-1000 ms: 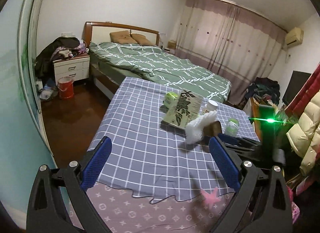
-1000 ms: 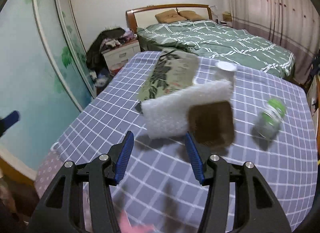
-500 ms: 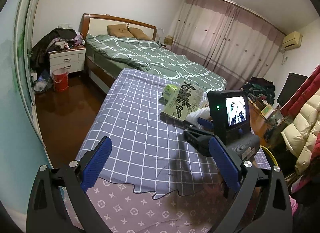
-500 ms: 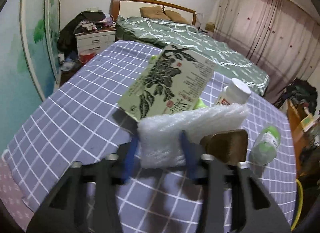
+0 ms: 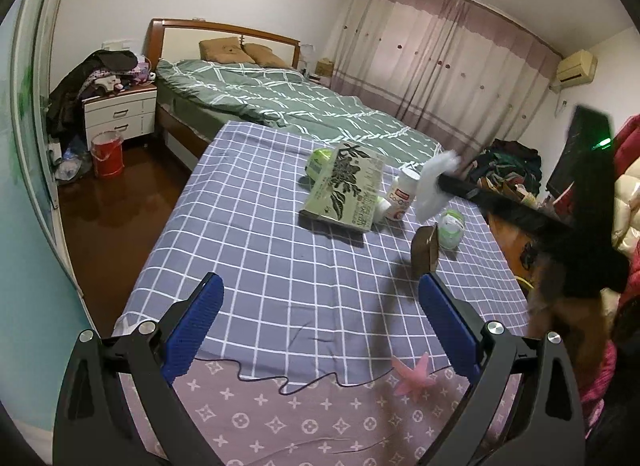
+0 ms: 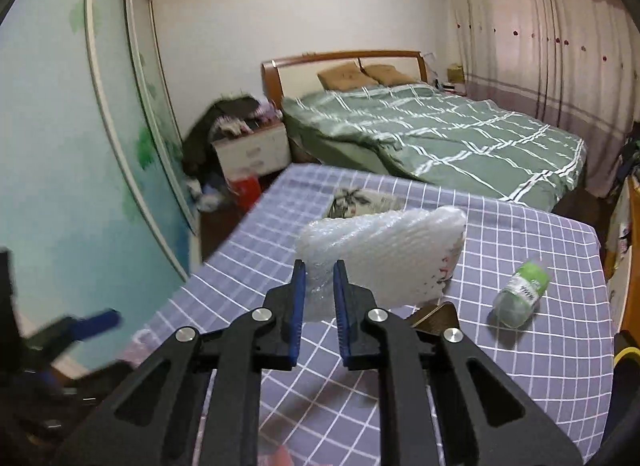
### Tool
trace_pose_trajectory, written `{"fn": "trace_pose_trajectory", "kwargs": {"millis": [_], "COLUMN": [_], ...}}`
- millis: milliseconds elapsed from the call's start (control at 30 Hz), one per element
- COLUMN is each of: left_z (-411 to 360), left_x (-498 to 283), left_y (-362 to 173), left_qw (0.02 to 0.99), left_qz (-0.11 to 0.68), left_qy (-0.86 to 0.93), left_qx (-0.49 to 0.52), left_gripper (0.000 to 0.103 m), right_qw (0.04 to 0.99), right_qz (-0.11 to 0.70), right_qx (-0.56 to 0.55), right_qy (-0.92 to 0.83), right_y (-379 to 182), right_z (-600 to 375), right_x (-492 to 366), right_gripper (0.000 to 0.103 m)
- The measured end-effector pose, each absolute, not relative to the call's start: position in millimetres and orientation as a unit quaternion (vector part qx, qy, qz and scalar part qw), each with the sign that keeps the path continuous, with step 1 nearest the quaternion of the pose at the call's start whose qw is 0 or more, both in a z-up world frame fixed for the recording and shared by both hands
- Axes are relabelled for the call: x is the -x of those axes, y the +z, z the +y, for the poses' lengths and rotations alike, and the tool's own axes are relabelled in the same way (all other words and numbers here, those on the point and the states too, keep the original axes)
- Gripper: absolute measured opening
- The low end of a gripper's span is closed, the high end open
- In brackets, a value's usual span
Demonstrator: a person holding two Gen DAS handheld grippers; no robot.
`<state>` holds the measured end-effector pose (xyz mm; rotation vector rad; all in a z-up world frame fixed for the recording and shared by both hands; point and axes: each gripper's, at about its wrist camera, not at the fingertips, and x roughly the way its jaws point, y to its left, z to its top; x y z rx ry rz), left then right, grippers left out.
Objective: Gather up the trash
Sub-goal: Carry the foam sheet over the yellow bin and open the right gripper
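In the right wrist view, the right gripper (image 6: pixel 319 280) sat at centre frame with its blue fingers (image 6: pixel 298 298) closing narrow on the lower left corner of a white bubble-wrap pouch (image 6: pixel 384 254). The pouch hung clear of the checked surface (image 6: pixel 520 366). In the left wrist view the same pouch (image 5: pixel 434 185) showed at centre right, raised above the other clutter.

The left gripper (image 5: pixel 320 330) filled the bottom of its own frame, fingers (image 5: pixel 194 326) spread wide with nothing between them.

So one piece of trash appeared to be picked up, and nothing yet dropped anywhere that could be seen. Several things were left lying on the surface:
- a printed flat box (image 5: pixel 346 193), just left of the pouch
- a white bottle (image 5: pixel 402 193) beside it
- a green-capped bottle (image 6: pixel 522 292), on its side at right
- a brown cardboard piece (image 5: pixel 426 248), near centre right
- a green round thing (image 5: pixel 320 159), behind the box

A red bucket (image 5: pixel 106 149) stood on the floor at left; whether it was the bin, I could not tell.
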<state>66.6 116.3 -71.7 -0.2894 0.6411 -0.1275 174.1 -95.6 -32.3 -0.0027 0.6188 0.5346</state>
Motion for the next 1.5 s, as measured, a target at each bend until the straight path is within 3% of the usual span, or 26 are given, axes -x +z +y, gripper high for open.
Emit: {"fn": "trace_pose_trajectory", "kwargs": {"millis": [567,1100,1500], "left_z": [70.5,-10.7,-64.8], "left_x": [-83.3,-108.6,-124.4], "left_y": [-72.7,-73.4,-74.1], "left_qw": [0.932,0.917,0.905], "left_qz": [0.332,0.361,0.378], "left_qy": [-0.103,-0.160,-0.192], "left_qx": [0.104,0.056,0.025], "left_gripper": [0.096,0.096,0.096], "right_qw": [0.945,0.936,0.912], "right_qz": [0.270,0.310,0.349], "right_qx": [-0.093,-0.164,-0.202], "right_qy": [0.158,-0.023,-0.078], "right_y": [-12.0,-75.3,-130.8], "right_z": [-255.0,-434.7,-500.8], "right_x": [-128.5,-121.2,-135.6], "right_gripper": [0.014,0.014,0.016]}}
